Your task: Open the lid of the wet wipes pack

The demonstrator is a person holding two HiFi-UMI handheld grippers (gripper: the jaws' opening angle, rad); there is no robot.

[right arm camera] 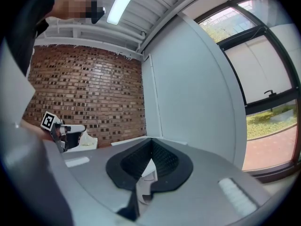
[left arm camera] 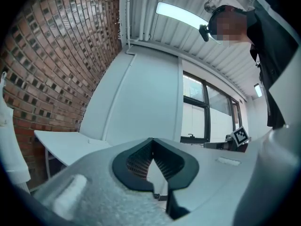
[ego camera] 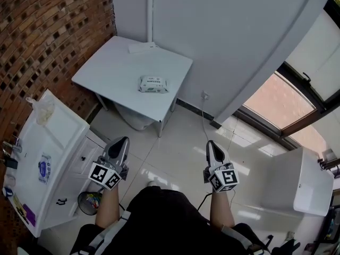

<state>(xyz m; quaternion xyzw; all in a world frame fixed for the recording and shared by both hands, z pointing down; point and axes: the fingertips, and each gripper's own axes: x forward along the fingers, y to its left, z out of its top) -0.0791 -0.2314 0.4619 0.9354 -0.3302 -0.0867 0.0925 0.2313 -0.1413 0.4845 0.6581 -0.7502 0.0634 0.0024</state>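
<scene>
Grey left gripper [ego camera: 123, 141] and right gripper [ego camera: 211, 143] held level, fingers closed and empty, judged ready for approach. White-green wet wipes pack [ego camera: 153, 84] lies flat, face-up on white desk [ego camera: 106, 70], well apart.

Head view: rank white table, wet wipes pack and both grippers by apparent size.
1. white table
2. left gripper and right gripper: look alike, no ranking between them; being near the camera enlarges both
3. wet wipes pack: smallest as seen
</scene>
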